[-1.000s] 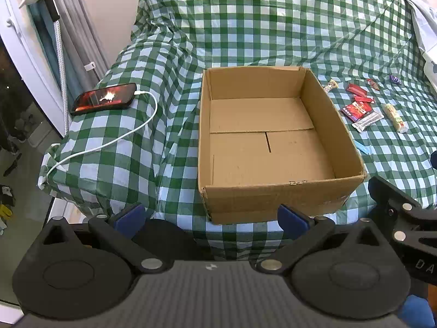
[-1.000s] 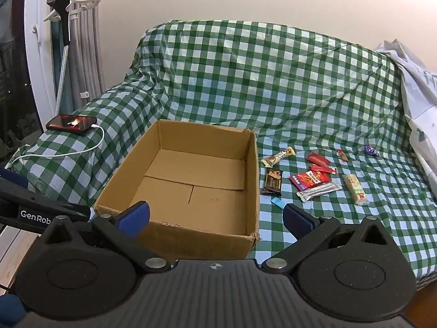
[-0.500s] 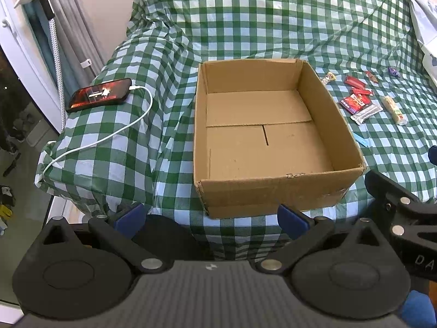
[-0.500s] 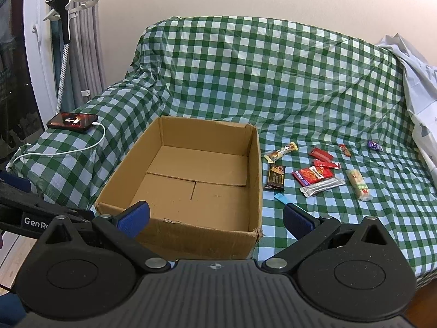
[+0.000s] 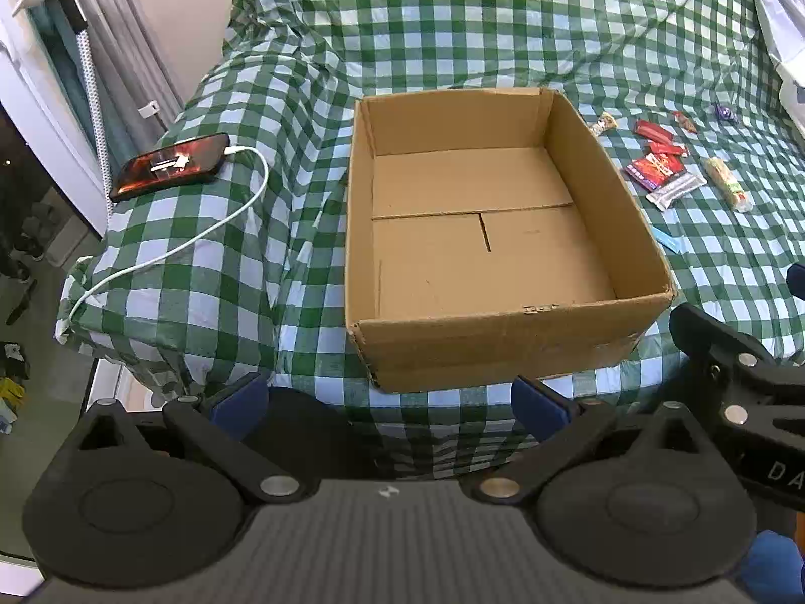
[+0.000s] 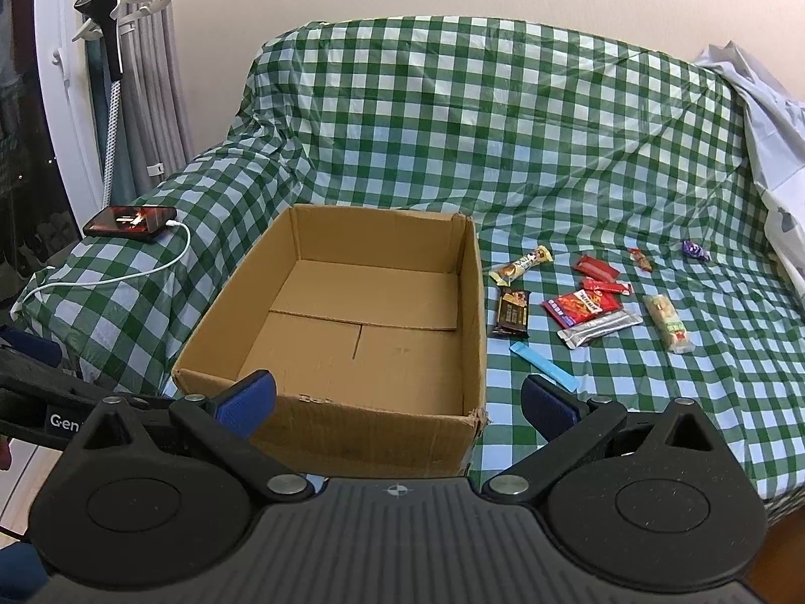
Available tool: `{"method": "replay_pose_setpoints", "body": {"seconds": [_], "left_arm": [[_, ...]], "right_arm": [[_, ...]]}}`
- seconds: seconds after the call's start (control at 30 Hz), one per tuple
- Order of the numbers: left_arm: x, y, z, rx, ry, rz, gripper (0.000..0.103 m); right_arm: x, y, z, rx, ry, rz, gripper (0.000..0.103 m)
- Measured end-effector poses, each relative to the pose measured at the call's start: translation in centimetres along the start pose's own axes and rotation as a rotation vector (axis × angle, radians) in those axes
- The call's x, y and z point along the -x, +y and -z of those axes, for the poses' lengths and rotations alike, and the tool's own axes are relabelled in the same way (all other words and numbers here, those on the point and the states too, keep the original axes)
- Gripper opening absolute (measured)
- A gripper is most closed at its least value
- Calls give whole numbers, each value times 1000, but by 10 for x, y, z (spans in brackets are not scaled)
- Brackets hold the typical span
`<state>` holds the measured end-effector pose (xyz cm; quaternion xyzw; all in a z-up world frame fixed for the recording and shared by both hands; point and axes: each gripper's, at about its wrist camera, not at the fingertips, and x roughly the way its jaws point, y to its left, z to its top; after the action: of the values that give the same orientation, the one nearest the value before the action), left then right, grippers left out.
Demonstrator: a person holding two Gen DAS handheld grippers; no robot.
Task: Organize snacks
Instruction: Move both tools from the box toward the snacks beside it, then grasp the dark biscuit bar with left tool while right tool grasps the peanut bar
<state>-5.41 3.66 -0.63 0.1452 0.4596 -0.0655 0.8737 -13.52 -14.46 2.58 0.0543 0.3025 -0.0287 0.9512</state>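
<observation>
Blue-padded left tongs [image 5: 388, 399] and right tongs [image 6: 397, 401] both gape wide and empty at the bottom of their frames, short of the cardboard box [image 6: 473, 272]. Centre frame, that box sits bare on the checked sofa cover [image 6: 503, 116]. Right of it lie the snacks [image 6: 583, 306], loose and apart. A sound first pick would be the blue stick [image 6: 543, 366], nearest the right tongs, pinched across its narrow width. Farther off, the purple candy [image 6: 695, 250] is too small to read, and the box wall hides the dark bar [image 6: 512, 311] from the left view.

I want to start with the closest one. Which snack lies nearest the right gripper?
The flat light-blue stick, lying just ahead of the right gripper; all other snacks lie farther back.
</observation>
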Motion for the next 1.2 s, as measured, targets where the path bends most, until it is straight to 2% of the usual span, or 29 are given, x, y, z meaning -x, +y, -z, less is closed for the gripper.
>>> {"method": "replay_pose_setpoints", "body": {"seconds": [0.07,0.27,0.33,0.4,0.63,0.9,1.03,1.2], "left_arm": [[-3,-2,-1,-4,8,1,103],[-10,-12,-7,-20,28,-4,103],[-12,-16,-8,-27,34,-6,103],[-15,-21,-11,-37,42,-8,103],[-23,-48,-25,-88,58,-6,103],[-38,-98,-52,-167,76,22,103],[-48,-131,-75,-209,75,60,103],[-66,-183,-114,-255,37,127,103]], "right_arm": [[-3,-3,2,12,6,13,103],[-9,-13,3,-69,21,-31,103],[-11,-20,3,-87,3,-40,103],[-12,-27,3,-93,-31,-29,103],[-20,-59,1,-162,-21,5,103],[-32,-120,8,-242,30,123,103],[-42,-161,12,-286,41,194,103],[-60,-215,17,-332,41,290,103]]}}
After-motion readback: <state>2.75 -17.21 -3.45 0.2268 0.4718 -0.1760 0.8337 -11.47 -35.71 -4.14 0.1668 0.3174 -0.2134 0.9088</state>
